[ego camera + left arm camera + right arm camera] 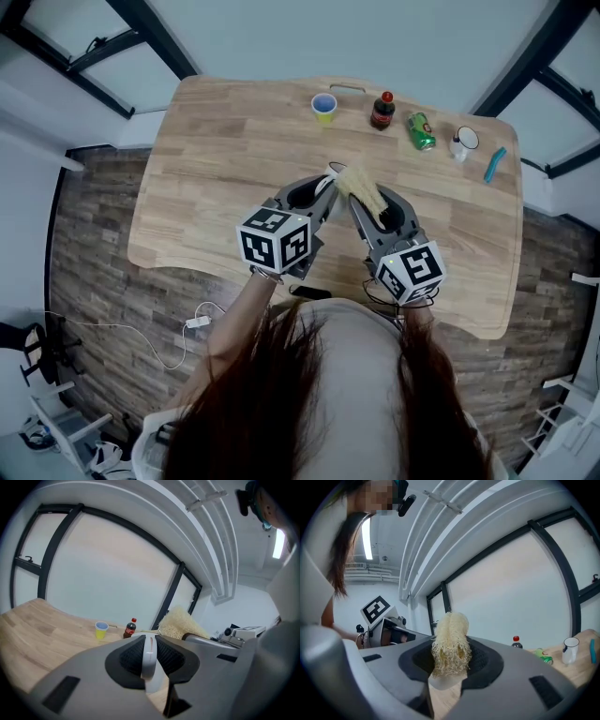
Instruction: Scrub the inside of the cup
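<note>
Left gripper (319, 192): jaws closed tight on a thin white wall, which I take to be the rim or handle of the white cup (149, 660); I cannot tell which. The cup hangs above the near edge of the wooden table (216, 169), just in front of the person and touching nothing else that I can see. Right gripper (367, 208): jaws pinched on the base of a pale, stringy scrubber (450, 641), whose fibres stick out past the tips. The scrubber sits just beside the cup, at or over its mouth; whether it is inside I cannot make out. My judgement for the step in hand: keep the left grip firm and the cup mouth tilted toward the scrubber. Push the fibres down to the bottom, then sweep round the wall with wrist turns. Go gently, as a thin-wall pinch could slip or twist. Count: two grippers, one scrubber, one held cup. Well apart at the far edge of the table stand one yellow cup (323, 108), one dark bottle with red cap (382, 111), one green can (421, 131), one white mug (463, 142) and one blue tool (494, 164)
</note>
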Tool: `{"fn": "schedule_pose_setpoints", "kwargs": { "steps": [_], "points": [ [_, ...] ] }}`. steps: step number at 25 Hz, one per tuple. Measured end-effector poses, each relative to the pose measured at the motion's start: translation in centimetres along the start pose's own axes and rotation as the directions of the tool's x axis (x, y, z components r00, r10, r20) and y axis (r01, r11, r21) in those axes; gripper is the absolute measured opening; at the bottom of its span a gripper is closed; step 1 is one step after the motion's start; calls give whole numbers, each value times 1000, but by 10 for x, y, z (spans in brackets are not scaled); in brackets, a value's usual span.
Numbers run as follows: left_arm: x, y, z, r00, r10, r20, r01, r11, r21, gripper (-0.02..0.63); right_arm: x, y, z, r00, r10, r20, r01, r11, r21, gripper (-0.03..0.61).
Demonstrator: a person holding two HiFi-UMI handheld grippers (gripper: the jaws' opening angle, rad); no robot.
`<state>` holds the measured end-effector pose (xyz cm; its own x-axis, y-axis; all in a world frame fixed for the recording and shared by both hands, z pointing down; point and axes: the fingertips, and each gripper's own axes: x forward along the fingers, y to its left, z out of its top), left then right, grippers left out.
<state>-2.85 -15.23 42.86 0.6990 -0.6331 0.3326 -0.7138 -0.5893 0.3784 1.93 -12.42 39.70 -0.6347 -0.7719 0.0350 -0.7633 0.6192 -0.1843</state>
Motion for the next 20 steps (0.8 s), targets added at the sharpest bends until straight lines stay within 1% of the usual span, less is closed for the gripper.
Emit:
{"fn": "schedule_pose_setpoints", "kwargs": {
  "steps": [7,12,20],
  "points": [
    [-2,-4,7,997,-46,59,53,991,-124,71,-4,0,5,995,-50,85,46,998,54,143],
    [-4,-7,13,990,-78,117,104,966,-235,71,-5,3,12,986,-66,153,54,995,83,143],
    [-9,-9,22,979,-101,178,153,938,-311,71,-9,1,19,977,-80,197,60,993,105,143]
  ]
}}
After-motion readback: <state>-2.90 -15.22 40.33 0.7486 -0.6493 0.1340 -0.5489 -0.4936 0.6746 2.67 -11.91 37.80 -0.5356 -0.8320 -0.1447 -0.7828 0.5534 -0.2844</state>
